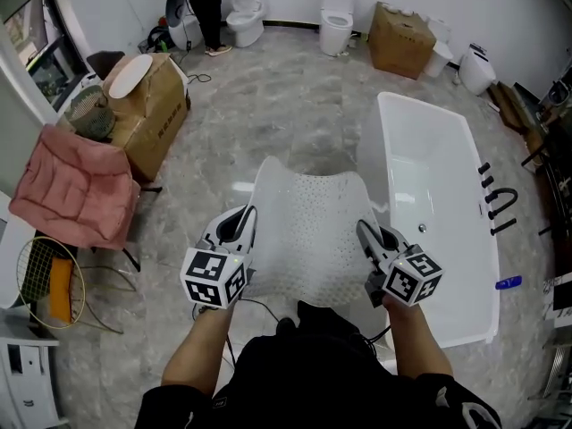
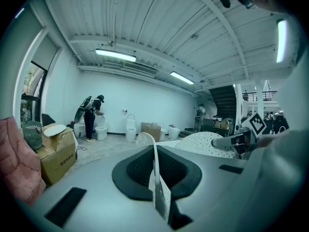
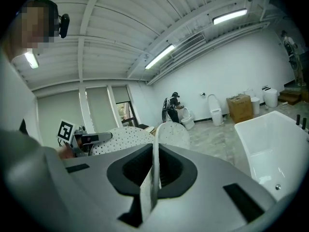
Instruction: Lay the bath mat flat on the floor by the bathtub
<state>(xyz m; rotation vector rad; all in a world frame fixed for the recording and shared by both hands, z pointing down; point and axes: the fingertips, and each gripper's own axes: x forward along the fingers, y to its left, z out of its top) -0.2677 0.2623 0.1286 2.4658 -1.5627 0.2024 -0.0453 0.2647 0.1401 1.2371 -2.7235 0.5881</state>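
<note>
I hold the bath mat (image 1: 308, 231) mid-frame, with my left tool (image 1: 243, 223) and right tool (image 1: 368, 236) each pinching a near corner. Its length runs up the frame alongside the bathtub (image 1: 438, 177) at right, and my right tool is the nearer one.

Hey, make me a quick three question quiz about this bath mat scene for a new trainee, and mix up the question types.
1. True or false: the left gripper and the right gripper are each shut on an edge of the bath mat.
2. In the head view, the bathtub is on which side of the mat? A) left B) right C) directly beneath it
3. Short answer: does the mat lie flat on the floor yet?
Key: 1 true. 2 B. 3 No; it is held up off the floor between the two grippers.
</note>
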